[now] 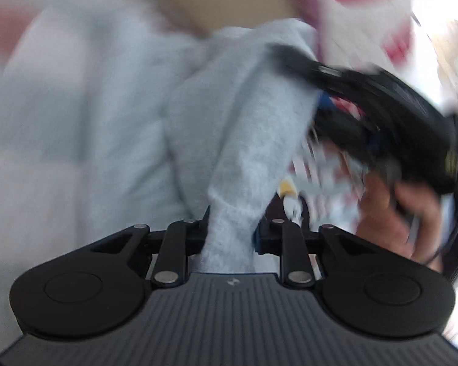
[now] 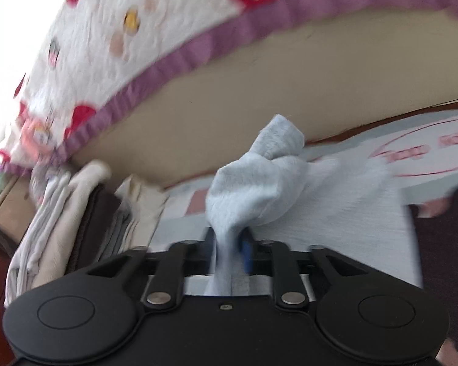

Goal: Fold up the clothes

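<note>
Clamping the grey garment (image 1: 229, 158), the left gripper (image 1: 229, 231) points up-frame; right gripper (image 2: 229, 238) pinches it likewise; pink lettering at right is blurred.

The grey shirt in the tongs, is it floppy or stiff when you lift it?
Probably floppy: the grey shirt bunches and droops where the right tongs pinch it. It likely stretches a little, since a band of it runs taut from the left tongs. It looks light, as a small pinch holds it up.
</note>
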`<state>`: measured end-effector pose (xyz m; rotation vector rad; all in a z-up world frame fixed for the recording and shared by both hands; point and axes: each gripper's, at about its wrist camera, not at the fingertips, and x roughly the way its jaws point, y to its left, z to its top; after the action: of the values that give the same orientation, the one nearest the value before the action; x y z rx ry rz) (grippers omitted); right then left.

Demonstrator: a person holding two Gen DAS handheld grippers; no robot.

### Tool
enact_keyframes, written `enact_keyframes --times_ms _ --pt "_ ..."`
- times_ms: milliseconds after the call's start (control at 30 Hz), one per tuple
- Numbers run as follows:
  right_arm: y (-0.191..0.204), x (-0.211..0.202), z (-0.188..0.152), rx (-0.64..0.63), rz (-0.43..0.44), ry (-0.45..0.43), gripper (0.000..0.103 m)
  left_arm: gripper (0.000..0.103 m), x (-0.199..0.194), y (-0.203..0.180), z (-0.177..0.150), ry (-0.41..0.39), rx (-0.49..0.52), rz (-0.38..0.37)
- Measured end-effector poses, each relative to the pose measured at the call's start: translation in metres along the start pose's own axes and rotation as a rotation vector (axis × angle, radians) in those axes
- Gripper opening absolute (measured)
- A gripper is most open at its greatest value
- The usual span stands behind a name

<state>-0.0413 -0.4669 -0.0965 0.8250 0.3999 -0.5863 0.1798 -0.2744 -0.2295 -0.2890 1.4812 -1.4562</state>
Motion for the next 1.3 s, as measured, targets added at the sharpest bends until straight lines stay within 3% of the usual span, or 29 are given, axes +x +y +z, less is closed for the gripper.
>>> enact_keyframes --times_ms 67,100,167,233,300,400,467,533,567,633,667,700,767,800,900,933,1000,1133,1167,1200,1233,1267,1300 --pt "-0.002 0.024 0.008 -0.002 0.038 0.059 0.044 0.021 -0.011 0.029 0.000 -0.020 -0.125 0.063" --pt "-0.005 0.026 0.011 0.006 0.043 0.056 0.044 0.015 -0.016 0.032 0.000 -0.020 -0.132 0.071" --pt "-0.015 0.016 0.012 0.026 0.047 0.031 0.044 0.020 -0.025 0.035 0.000 -0.020 -0.137 0.090" --pt "-0.028 0.000 0.008 0.049 0.047 0.029 0.044 0.024 -0.035 0.016 0.001 -0.045 -0.048 0.171" --pt "-0.039 -0.015 0.000 0.041 0.024 0.039 0.044 0.039 -0.045 -0.002 0.001 -0.087 0.039 0.264" --pt "-0.047 -0.031 -0.016 -0.068 -0.076 0.063 0.044 0.048 -0.060 -0.017 0.003 -0.155 0.120 0.302" --pt "-0.051 -0.037 -0.024 -0.159 -0.155 0.071 0.044 0.051 -0.064 -0.017 0.005 -0.180 0.126 0.276" --pt "-0.060 -0.037 -0.027 -0.203 -0.206 0.074 0.044 0.056 -0.055 -0.013 0.008 -0.152 0.125 0.273" --pt "-0.064 -0.036 -0.027 -0.211 -0.222 0.072 0.044 0.055 -0.047 -0.013 0.009 -0.137 0.145 0.322" --pt "-0.072 -0.029 -0.021 -0.223 -0.249 0.063 0.047 0.036 -0.033 -0.013 0.012 -0.112 0.182 0.420" --pt "-0.075 -0.025 -0.017 -0.228 -0.258 0.058 0.048 0.011 -0.032 -0.012 0.011 -0.117 0.184 0.476" --pt "-0.077 -0.022 -0.011 -0.228 -0.265 0.059 0.050 0.000 -0.032 -0.011 0.010 -0.125 0.182 0.531" --pt "-0.083 -0.014 -0.001 -0.230 -0.277 0.061 0.050 0.000 -0.045 -0.009 0.012 -0.164 0.171 0.590" --pt "-0.086 -0.011 0.005 -0.231 -0.283 0.062 0.050 0.000 -0.053 -0.009 0.014 -0.186 0.171 0.592" --pt "-0.095 0.000 0.020 -0.227 -0.266 0.090 0.052 0.004 -0.075 -0.014 0.027 -0.277 0.128 0.452" --pt "-0.098 0.003 0.025 -0.225 -0.256 0.104 0.058 0.006 -0.072 -0.022 0.032 -0.278 0.174 0.428" --pt "-0.108 0.014 0.035 -0.196 -0.254 0.123 0.062 0.019 -0.064 -0.038 0.044 -0.275 0.262 0.381" --pt "-0.139 0.037 0.042 -0.035 -0.190 0.151 0.063 0.021 -0.013 -0.049 0.071 -0.182 0.331 0.320" --pt "-0.146 0.043 0.041 -0.004 -0.156 0.158 0.061 0.020 0.001 -0.048 0.078 -0.160 0.328 0.330" --pt "-0.146 0.045 0.040 -0.022 -0.145 0.142 0.048 0.020 0.013 -0.046 0.082 -0.159 0.330 0.383" --pt "-0.144 0.042 0.040 -0.060 -0.139 0.100 0.009 0.018 0.024 -0.044 0.086 -0.159 0.331 0.436" --pt "-0.142 0.038 0.039 -0.093 -0.134 0.060 0.009 0.006 0.034 -0.041 0.090 -0.162 0.329 0.488" --pt "-0.140 0.036 0.037 -0.097 -0.132 0.041 0.009 0.003 0.037 -0.035 0.090 -0.186 0.312 0.532"
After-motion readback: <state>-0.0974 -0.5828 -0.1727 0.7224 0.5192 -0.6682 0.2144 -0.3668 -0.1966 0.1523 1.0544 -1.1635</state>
